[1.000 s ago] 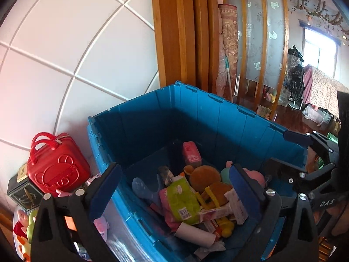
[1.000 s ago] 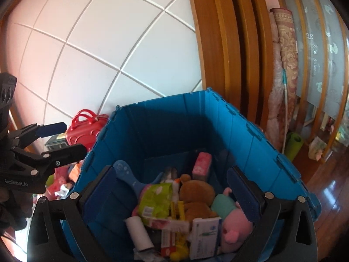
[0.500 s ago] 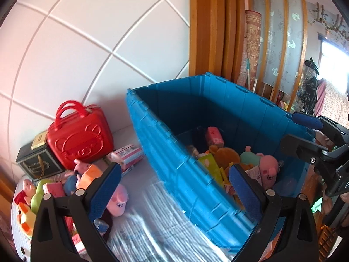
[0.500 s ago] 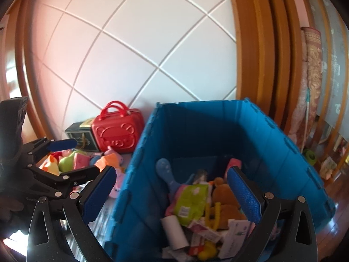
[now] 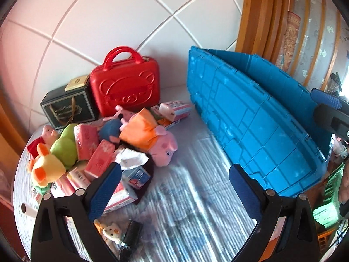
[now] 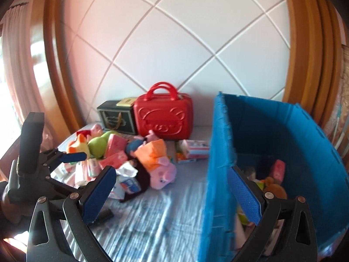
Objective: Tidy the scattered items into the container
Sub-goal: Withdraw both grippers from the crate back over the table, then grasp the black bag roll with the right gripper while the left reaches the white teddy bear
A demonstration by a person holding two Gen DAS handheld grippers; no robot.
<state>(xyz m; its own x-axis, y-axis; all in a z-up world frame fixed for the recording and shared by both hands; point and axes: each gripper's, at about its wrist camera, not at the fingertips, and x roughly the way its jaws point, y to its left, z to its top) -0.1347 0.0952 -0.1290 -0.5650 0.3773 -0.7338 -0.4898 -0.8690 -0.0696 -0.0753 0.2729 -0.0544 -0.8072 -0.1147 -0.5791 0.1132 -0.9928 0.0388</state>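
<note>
At far left, the pile of scattered items (image 5: 91,150) lies on the silver-foil-covered counter (image 5: 187,196): a yellow and green plush (image 5: 54,157), pink packets (image 5: 99,159), a crumpled white tissue pack (image 5: 130,158) and a pink pig plush in an orange dress (image 5: 152,139). Behind the pile, against the white tiled wall, stand a dark gift box (image 5: 67,107) and a red bear-embossed case (image 5: 125,87), touching each other.

The left hand-held gripper (image 5: 172,194) hangs empty over the counter with its jaws spread wide; its left finger overlaps the near edge of the pile, and a small white toy (image 5: 112,232) and a black object lie just below it. Between the pile and the container runs a bare strip of foil.

The right hand-held gripper (image 6: 172,193) is likewise wide open and empty, straddling the near wall of the blue container (image 6: 220,174); the pile sits to its left. To the right, the container stands open, with a brown plush (image 6: 274,188) and a pink packet (image 6: 278,168) inside. Its rear edge sits near the wall.
</note>
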